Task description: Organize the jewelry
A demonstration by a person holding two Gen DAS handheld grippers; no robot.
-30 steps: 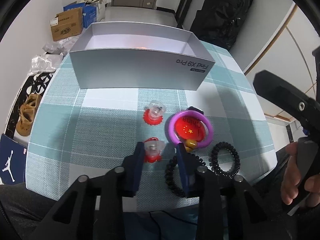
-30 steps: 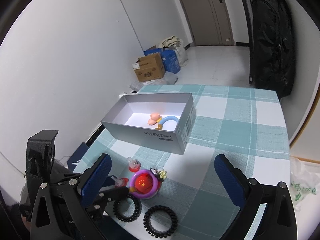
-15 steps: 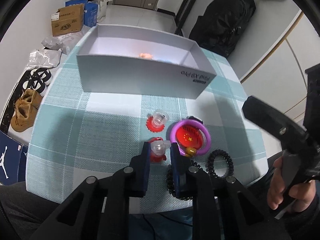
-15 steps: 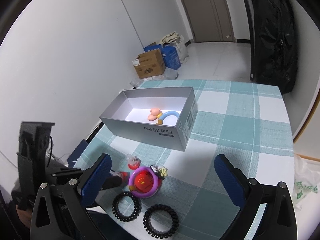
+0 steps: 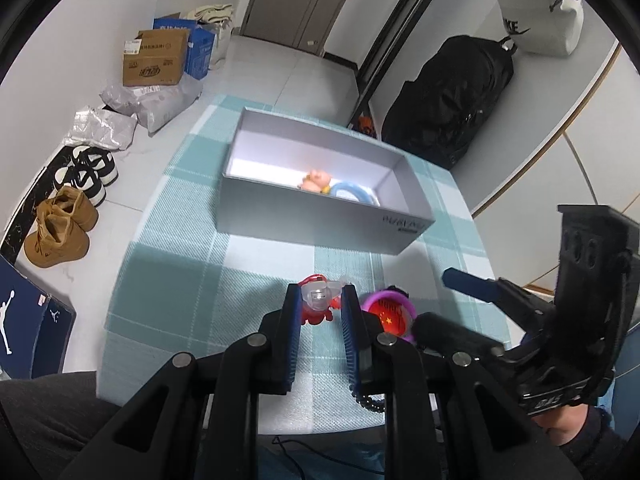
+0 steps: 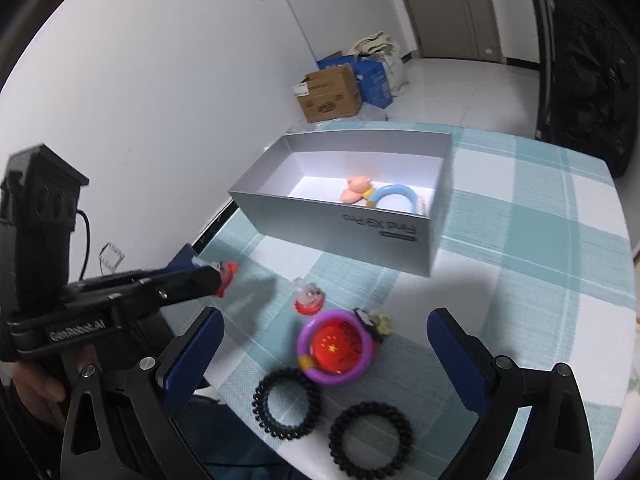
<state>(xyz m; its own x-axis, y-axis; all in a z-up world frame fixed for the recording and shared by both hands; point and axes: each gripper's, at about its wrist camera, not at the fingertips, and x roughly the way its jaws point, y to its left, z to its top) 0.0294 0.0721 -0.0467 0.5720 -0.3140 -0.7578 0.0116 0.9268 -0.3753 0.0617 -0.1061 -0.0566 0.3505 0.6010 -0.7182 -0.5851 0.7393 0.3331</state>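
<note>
A small red ornament with a clear plastic top (image 5: 318,303) is clamped between the blue pads of the left gripper (image 5: 319,300), which holds it up off the table. From the right wrist view the same ornament pokes out of that gripper's tip (image 6: 224,278), in the air above the table's near left edge.

A second red and clear ornament (image 6: 309,300) lies on the teal checked tablecloth (image 6: 520,240), in front of the box. Just beside it is a purple ring (image 6: 338,346) around a red disc with yellow stars, with a small dark charm touching its far edge. Two black spiral hair ties lie nearer the table's front edge: one (image 6: 287,403) touches the purple ring, the other (image 6: 371,436) lies just right of the first.

Beyond these things stands an open grey box (image 6: 352,228) with printed lettering on its side. Inside it are a pink figure (image 6: 354,193) and a light blue ring (image 6: 394,196), touching each other.

The right gripper (image 6: 324,344) hangs above the purple ring and the hair ties with its blue-padded fingers spread wide apart and nothing between them. A hand (image 5: 560,426) grasps its handle at the lower right of the left wrist view.

On the floor beyond the table are cardboard boxes (image 5: 156,58), plastic bags, and several shoes (image 5: 60,228) along the wall. A black bag (image 5: 452,96) leans near a door.
</note>
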